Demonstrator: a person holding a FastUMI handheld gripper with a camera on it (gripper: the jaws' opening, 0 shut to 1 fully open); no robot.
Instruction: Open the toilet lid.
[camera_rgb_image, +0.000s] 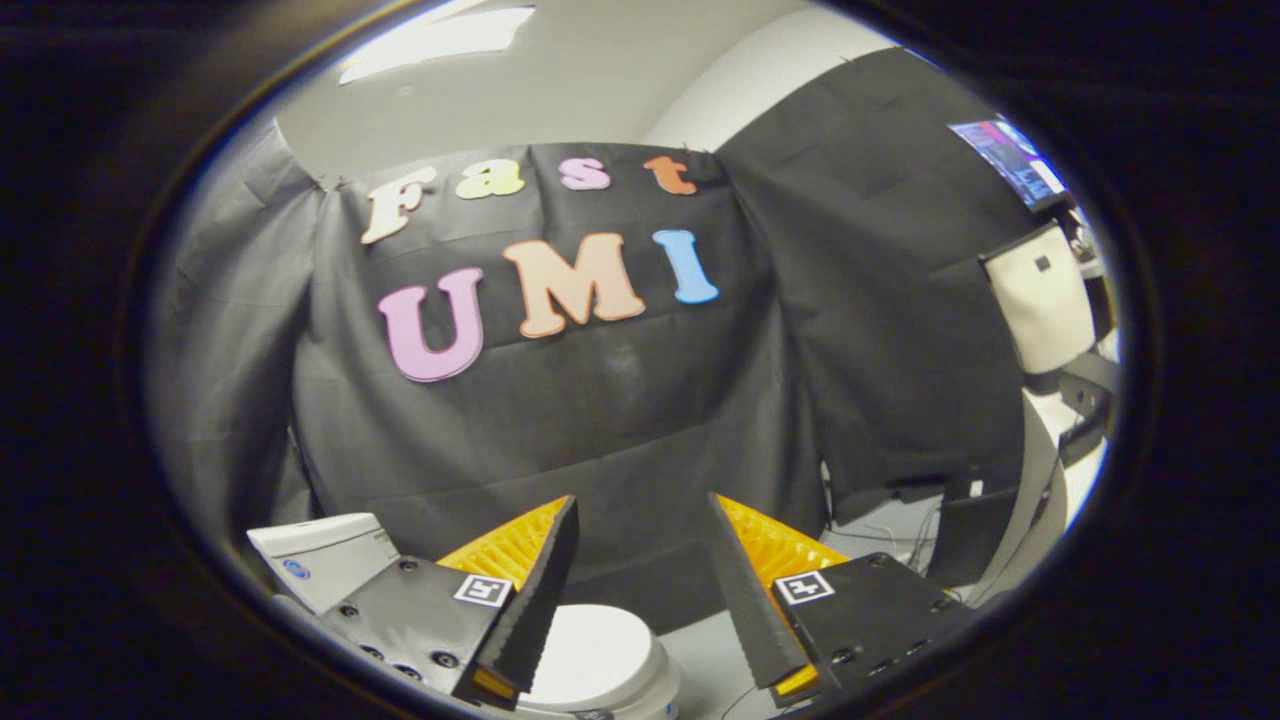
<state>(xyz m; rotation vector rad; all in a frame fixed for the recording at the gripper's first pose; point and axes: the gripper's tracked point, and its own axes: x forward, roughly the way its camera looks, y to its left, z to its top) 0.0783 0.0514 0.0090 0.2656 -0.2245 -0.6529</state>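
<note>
Toilet lid (590, 650): smooth glossy plastic, closed, below the spread, empty fingers of the gripper (640, 590). Finger pads (510, 548): ribbed, matt. Cistern (325, 560): smooth hard plastic look. Booth wall (600, 420): matt creased cloth.

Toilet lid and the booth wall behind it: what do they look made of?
The white oval toilet lid, closed below the open gripper, looks like smooth moulded plastic with a soft sheen, though it could be glazed. The black booth wall is matte cloth: it sags in creases and folds.
</note>
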